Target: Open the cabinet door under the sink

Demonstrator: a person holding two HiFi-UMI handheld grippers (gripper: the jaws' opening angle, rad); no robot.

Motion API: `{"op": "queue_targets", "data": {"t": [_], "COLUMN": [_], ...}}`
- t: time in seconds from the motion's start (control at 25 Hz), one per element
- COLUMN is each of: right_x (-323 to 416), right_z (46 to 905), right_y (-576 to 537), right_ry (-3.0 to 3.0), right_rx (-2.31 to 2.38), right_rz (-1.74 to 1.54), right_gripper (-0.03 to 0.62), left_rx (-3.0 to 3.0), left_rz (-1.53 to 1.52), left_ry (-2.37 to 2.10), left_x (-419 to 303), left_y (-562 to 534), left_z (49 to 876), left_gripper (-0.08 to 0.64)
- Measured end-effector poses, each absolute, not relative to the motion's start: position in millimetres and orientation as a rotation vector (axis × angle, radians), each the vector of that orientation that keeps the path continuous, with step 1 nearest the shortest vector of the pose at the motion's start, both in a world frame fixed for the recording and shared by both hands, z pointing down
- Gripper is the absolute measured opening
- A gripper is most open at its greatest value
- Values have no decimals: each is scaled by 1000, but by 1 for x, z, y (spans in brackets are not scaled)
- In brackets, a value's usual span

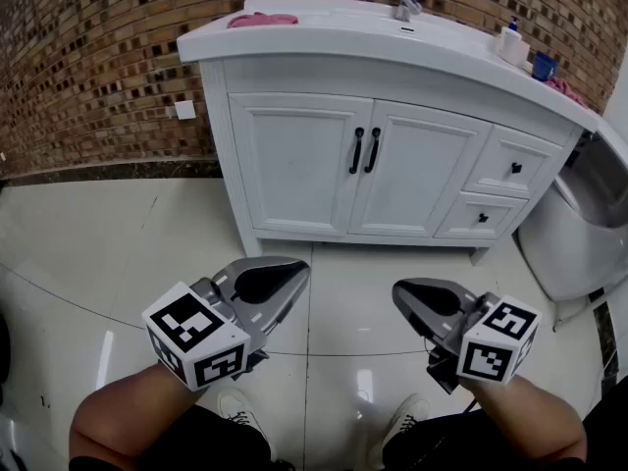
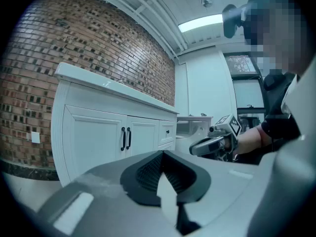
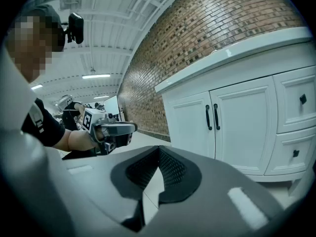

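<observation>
Nearest, head view: left gripper (image 1: 297, 271) and right gripper (image 1: 400, 292) held side by side above the person's white shoes (image 1: 236, 406) and the glossy tiled floor (image 1: 108, 253). Each gripper's own view shows its tongs pressed together with nothing pinched, and each also catches the other gripper (image 2: 196, 146) (image 3: 129, 128) from the side; both stand well apart from the cabinet.

Beyond, the white vanity: its two cabinet doors (image 1: 294, 160) sit closed under the sink (image 1: 324, 35), with black handles (image 1: 364, 150) side by side at the middle seam. Two drawers (image 1: 511, 169), also closed, are stacked to their right.

Only the head view shows the counter's top: a pink cloth (image 1: 262, 20), the faucet (image 1: 407, 4), a bottle (image 1: 509, 43) and a blue cup (image 1: 544, 65) whose contents cannot be made out. Only the gripper views show the ceiling lights (image 2: 200, 22). Behind it all is the brick wall (image 1: 88, 67).
</observation>
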State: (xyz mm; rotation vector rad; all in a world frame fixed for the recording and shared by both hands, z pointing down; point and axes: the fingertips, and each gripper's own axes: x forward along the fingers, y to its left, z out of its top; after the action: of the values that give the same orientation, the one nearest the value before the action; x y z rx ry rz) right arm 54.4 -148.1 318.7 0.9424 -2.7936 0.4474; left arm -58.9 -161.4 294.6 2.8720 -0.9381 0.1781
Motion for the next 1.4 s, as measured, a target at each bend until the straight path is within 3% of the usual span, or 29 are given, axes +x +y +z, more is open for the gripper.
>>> {"op": "queue_targets", "data": {"t": [1.08, 1.4], "right_x": [58, 59], "right_z": [306, 298], "right_y": [-152, -154], "right_ry": [-2832, -2871], "right_rx": [972, 960], "right_rz": [445, 462], "right_gripper": [6, 6], "left_rx": [2957, 3032], "left_rz": [143, 91], "left_ry": [-988, -1053], "left_x": [-48, -12], "left_y": [-183, -228], "left_z": [288, 273], "left_gripper": [8, 50]}}
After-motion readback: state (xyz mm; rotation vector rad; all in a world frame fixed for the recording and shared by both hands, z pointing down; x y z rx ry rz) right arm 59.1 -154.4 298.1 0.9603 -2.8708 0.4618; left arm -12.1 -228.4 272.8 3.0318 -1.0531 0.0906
